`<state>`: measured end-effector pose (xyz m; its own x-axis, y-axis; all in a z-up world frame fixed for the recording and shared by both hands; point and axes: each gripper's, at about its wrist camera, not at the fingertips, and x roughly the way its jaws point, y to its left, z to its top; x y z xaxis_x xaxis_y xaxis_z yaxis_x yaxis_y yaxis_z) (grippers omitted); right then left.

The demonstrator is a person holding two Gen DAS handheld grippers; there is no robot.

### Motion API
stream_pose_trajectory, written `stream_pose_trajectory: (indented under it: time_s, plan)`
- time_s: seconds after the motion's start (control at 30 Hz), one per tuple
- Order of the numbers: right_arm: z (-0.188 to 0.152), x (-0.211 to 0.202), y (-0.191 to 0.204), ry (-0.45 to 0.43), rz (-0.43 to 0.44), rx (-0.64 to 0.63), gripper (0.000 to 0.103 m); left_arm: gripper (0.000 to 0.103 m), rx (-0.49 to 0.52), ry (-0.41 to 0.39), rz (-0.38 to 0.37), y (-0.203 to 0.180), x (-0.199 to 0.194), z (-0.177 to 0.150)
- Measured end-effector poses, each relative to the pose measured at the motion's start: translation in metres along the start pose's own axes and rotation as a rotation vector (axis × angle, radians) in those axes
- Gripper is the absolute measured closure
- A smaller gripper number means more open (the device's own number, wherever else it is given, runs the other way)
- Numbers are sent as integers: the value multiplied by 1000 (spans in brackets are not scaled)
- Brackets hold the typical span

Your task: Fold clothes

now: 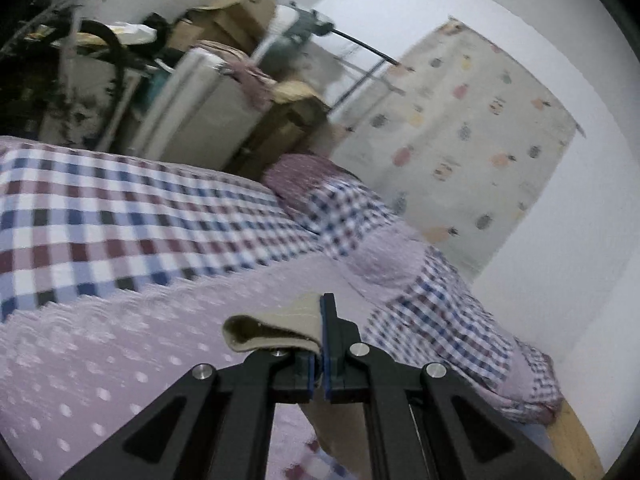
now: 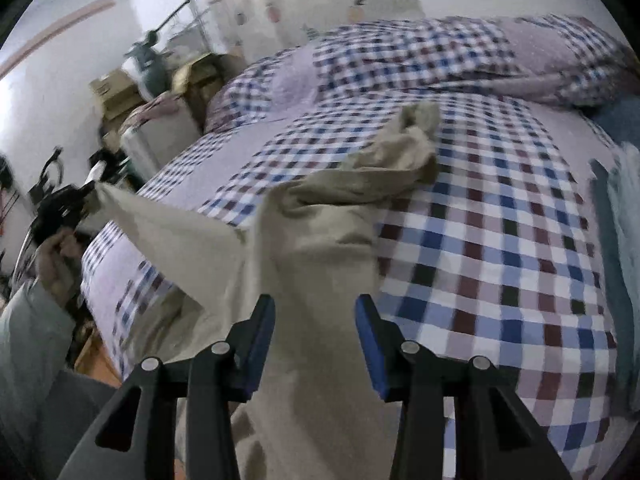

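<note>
A beige garment (image 2: 320, 248) lies crumpled across the checked bedspread (image 2: 500, 240), one end bunched toward the pillows. My left gripper (image 1: 322, 344) is shut on a beige corner of the garment (image 1: 276, 328), lifted above the bed. In the right wrist view that same gripper (image 2: 68, 208) shows at the far left, held by a hand (image 2: 56, 256), pulling the cloth taut. My right gripper (image 2: 316, 336) is open, its blue pads on either side of the beige cloth just below it, with nothing pinched between them.
Checked pillows (image 2: 440, 52) lie at the head of the bed. A blue-green cloth (image 2: 624, 216) sits at the right edge. Cardboard boxes (image 1: 236, 12), a white appliance (image 1: 200, 104) and a bicycle (image 1: 80, 52) crowd the far side. A wooden bed frame (image 1: 576, 440) shows at the corner.
</note>
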<state>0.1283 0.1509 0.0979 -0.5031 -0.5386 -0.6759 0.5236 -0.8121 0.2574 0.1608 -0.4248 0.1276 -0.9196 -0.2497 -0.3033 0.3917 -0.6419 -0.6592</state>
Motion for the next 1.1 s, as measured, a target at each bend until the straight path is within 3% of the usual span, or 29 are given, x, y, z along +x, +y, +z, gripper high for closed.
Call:
stream_pose_trajectory:
  time_s: [0.17,0.33,0.5,0.63,0.73,0.8,0.93,0.97,1.03,1.1]
  plan:
    - [-17,15,30,60,7,-133,56,102,25,-67,86,22,-5,21]
    - [-32,32,40,130,-5,-181,56,102,66,-142,180,40,-16,55]
    - [-34,28,46,129,38,-194,56,102,107,-159,245,48,-16,98]
    - [-36,24,51,127,73,-204,56,102,100,-197,345,58,-12,137]
    - [-39,20,54,122,92,-206,56,102,129,-162,428,68,6,150]
    - [-42,15,56,111,92,-199,56,102,158,-91,464,75,24,149]
    - [-48,5,60,90,92,-184,56,101,151,60,474,93,52,124]
    - [-50,3,61,84,92,-181,56,99,138,78,473,97,54,118]
    - [-53,-2,63,74,92,-173,56,86,100,105,467,107,52,108]
    - [-56,-7,65,63,92,-166,56,52,57,116,460,117,44,100]
